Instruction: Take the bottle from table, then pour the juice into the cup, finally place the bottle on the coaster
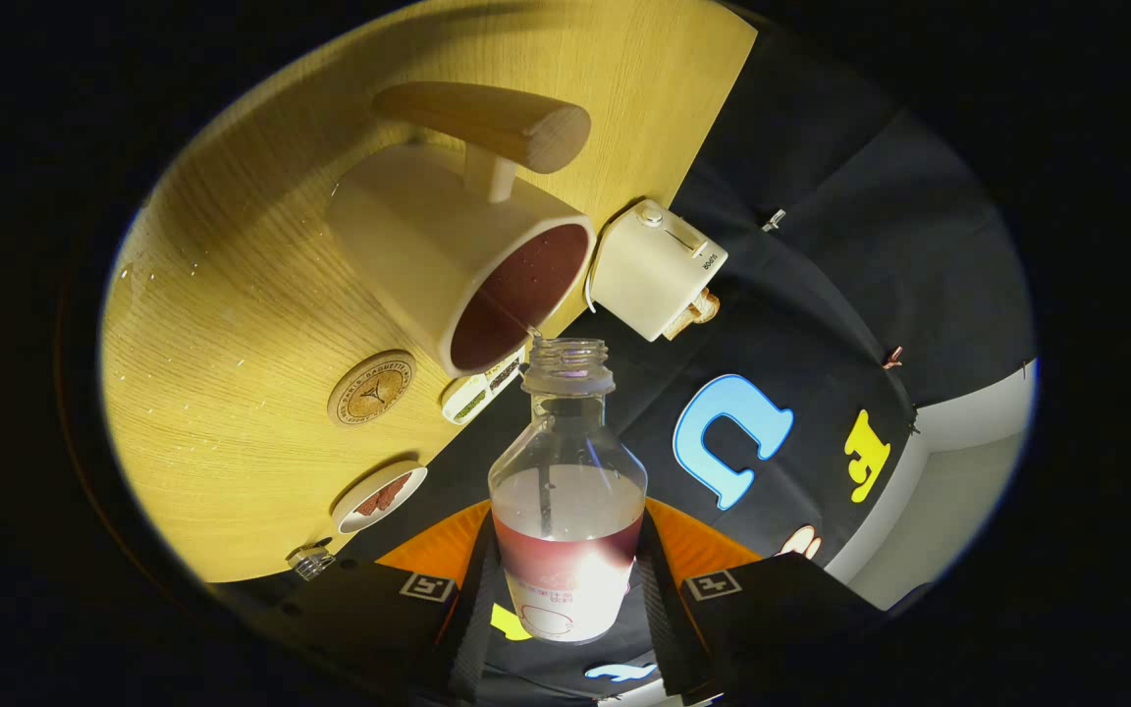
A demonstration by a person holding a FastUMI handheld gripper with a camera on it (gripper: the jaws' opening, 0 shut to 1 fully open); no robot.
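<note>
So down at the bottom centre of the frame the gripper (565, 599) has both fingers clamped on the lower body of the bottle (566, 511), one on each side, and the whole thing is tipped over since the table reads as tilted up across the upper left. There's a bit of reddish juice left in the bottle near the fingers, and the neck is open with no cap on. Just past the mouth, a little above centre, sits the cup (467, 260) with its wooden handle, and you can see dark red juice inside it; the bottle mouth is right at the cup's rim, with what looks like a thin dribble at the lip. So I'd say we're at the pouring step, probably near the end of it. Left of the cup on the wooden table (222, 295) is the round cork coaster (371, 389), near the cup but not touching it. Lower left of that is a small white dish (381, 497), and a cream-coloured box (657, 267) sits at the table edge, right of the cup. Next move, I reckon: roll the bottle back upright without dripping, carry it across to the coaster, set it down centred, then let go.
</note>
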